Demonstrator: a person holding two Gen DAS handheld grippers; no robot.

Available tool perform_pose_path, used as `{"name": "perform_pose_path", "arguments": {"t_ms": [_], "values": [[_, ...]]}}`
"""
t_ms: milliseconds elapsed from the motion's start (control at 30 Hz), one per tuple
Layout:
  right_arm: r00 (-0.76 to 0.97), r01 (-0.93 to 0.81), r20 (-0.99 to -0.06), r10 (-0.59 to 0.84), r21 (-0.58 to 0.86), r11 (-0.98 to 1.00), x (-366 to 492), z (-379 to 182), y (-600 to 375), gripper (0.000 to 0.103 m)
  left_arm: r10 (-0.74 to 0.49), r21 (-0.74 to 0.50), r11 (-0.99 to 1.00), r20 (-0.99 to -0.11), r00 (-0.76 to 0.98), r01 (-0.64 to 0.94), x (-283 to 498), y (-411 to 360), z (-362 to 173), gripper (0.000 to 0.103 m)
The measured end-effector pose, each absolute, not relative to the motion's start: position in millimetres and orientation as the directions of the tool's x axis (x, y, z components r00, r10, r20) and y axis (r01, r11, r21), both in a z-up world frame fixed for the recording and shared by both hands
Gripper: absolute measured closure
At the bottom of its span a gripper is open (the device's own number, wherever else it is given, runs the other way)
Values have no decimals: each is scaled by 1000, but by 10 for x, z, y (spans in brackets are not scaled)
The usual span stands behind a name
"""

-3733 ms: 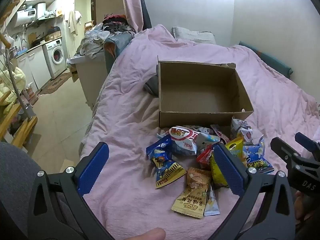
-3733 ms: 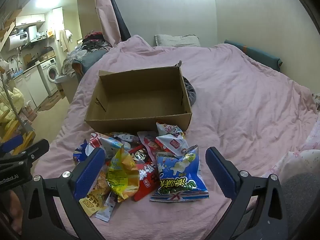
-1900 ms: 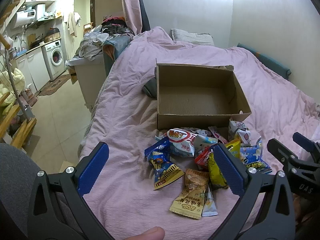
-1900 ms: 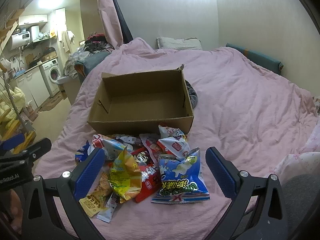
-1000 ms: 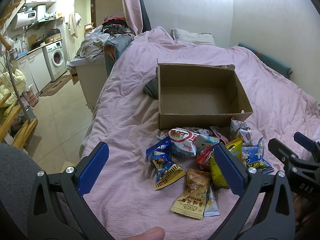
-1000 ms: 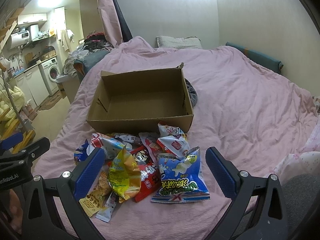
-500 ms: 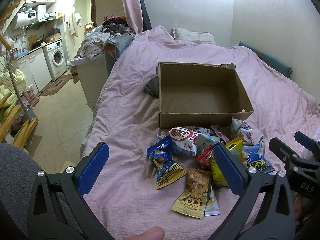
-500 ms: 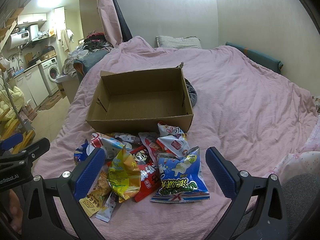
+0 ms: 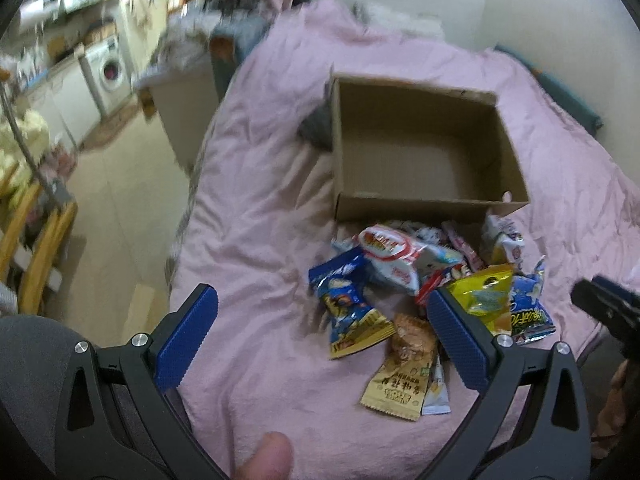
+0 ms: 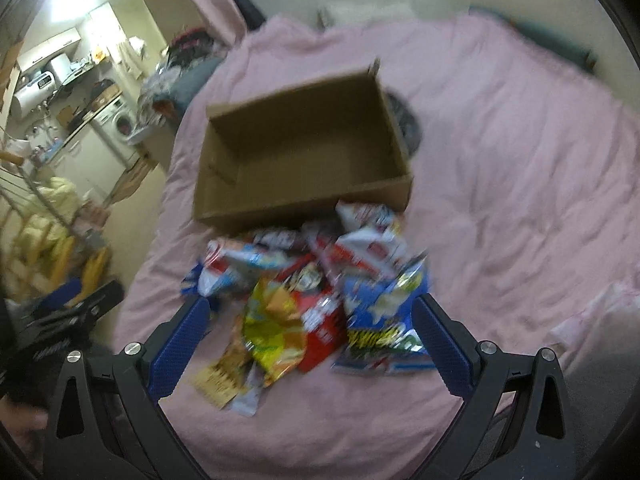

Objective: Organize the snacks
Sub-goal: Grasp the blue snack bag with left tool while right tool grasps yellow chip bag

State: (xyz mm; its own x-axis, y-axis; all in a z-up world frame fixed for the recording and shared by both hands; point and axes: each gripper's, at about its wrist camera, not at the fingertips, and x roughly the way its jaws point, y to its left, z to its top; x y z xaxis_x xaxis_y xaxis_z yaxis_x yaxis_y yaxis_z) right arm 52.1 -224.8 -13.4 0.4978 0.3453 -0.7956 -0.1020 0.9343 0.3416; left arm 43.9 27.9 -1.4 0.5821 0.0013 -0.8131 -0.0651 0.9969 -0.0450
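Where snacks point(image 9: 424, 280) crowd: box point(image 9: 424, 204) beyond.

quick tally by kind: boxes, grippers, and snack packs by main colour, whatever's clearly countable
Cardboard box: 1, nothing inside
Grippers: 2, left gripper, right gripper, both open
Blue snack packs: 2
Yellow snack pack: 1
Tan snack pack: 1
White and red packs: overlapping, cannot count
Total clearly countable: 7

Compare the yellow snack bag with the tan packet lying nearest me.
The yellow bag is bright, puffy and crumpled; the tan packet is dull, slim and flat. The yellow bag rests on other snacks in the pile; the tan packet lies mostly on the pink blanket. Both are outside the cardboard box.
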Motion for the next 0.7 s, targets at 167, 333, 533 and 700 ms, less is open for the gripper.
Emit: {"name": "perform_pose_path", "arguments": {"t_ms": [167, 333, 533, 700], "values": [[354, -79, -818, 453, 456, 886, 733, -285, -2285, 1, -9, -97, 981, -888, 460, -169, 728, 588, -178, 0], [176, -25, -805, 566, 571, 821, 898, -625, -2128, 22, -43, -128, 964, -940, 339, -233, 976, 745, -455, 0], [138, -62, -867, 478, 474, 878, 1025, -847, -1873, 24, -104, -166, 951, -967, 234, -263, 1116, 677, -820, 10], [129, -107, -866, 484, 473, 875, 1063, -906, -1754, 35, -132, -170, 951, -978, 161, -258, 1223, 533, -1074, 19]]}}
